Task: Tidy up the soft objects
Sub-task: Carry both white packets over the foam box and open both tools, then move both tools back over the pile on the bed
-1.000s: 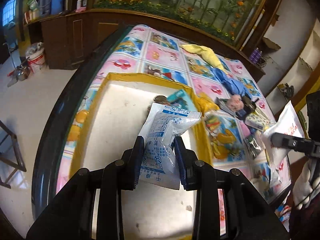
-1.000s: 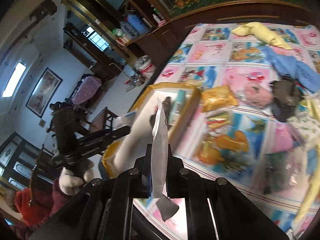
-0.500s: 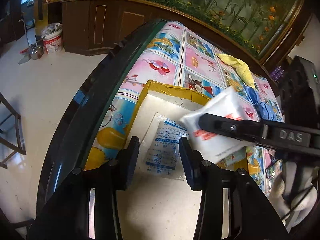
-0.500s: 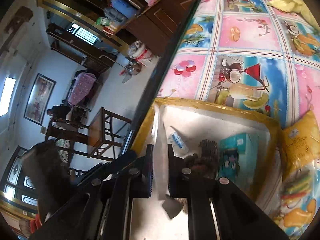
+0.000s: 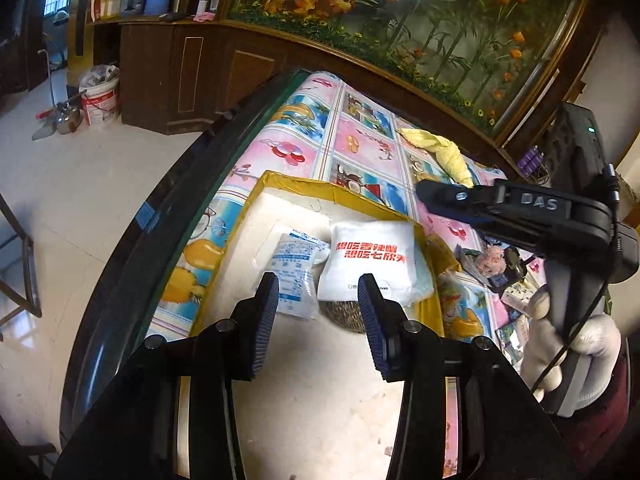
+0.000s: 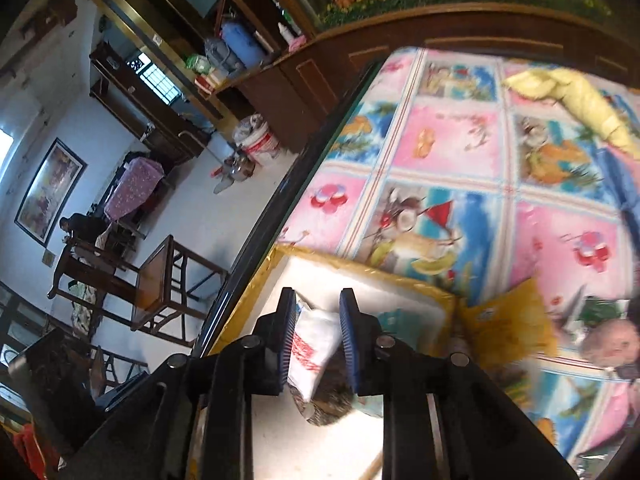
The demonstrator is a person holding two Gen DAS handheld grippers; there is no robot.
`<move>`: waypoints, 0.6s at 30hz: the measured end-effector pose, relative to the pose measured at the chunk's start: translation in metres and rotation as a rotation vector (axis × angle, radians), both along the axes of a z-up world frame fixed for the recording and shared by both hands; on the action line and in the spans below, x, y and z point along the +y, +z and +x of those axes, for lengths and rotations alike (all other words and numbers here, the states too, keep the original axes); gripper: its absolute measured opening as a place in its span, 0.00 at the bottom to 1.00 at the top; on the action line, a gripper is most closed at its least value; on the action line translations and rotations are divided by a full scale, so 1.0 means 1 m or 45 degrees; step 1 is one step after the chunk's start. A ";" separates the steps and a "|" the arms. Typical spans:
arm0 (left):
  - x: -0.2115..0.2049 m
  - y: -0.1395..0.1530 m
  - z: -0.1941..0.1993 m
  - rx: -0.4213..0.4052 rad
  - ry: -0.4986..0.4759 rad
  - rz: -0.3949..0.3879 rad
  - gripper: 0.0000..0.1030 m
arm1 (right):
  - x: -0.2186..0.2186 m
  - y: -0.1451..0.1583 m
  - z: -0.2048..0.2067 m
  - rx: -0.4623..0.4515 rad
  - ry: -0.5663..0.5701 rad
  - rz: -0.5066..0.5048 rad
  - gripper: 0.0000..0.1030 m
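A white soft packet with red lettering (image 5: 370, 258) lies in the yellow-rimmed box (image 5: 304, 186) on top of a brown furry item (image 5: 346, 314), beside a white and blue packet (image 5: 294, 272). My left gripper (image 5: 318, 312) is open and empty above the box. My right gripper (image 6: 316, 346) is open, its jaws on either side of the white packet (image 6: 314, 350) without pressing it. It also shows in the left wrist view (image 5: 436, 196), above and to the right of the box.
On the patterned tablecloth (image 6: 452, 148) lie a yellow cloth (image 6: 580, 100), a blue cloth (image 6: 624, 184), a yellow packet (image 6: 504, 326) and a pink plush (image 6: 612, 344). The dark table edge (image 5: 160, 216) runs left of the box. A chair (image 6: 160, 280) stands on the floor.
My right gripper has opened and let the white red-lettered packet down into the box. My left gripper has opened wider and drawn back from the blue and white packet.
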State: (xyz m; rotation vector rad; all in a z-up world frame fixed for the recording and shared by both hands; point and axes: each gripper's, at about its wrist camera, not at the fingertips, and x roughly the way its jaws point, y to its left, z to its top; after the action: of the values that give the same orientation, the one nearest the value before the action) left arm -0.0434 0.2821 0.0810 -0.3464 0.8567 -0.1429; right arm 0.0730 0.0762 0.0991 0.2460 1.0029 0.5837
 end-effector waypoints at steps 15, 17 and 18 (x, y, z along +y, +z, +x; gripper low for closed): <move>0.003 0.003 -0.040 -0.019 0.024 -0.059 0.40 | 0.059 -0.044 -0.007 0.181 0.192 -0.091 0.25; 0.003 0.003 -0.041 -0.016 0.022 -0.074 0.40 | 0.068 -0.052 0.004 0.219 0.192 -0.086 0.22; 0.004 0.003 -0.042 -0.020 0.021 -0.078 0.40 | 0.069 -0.055 0.007 0.241 0.188 -0.068 0.22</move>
State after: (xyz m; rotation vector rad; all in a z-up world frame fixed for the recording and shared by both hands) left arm -0.0855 0.2856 0.0841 -0.4091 0.8353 -0.1562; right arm 0.0796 0.1457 0.0436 0.1830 1.2258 0.6752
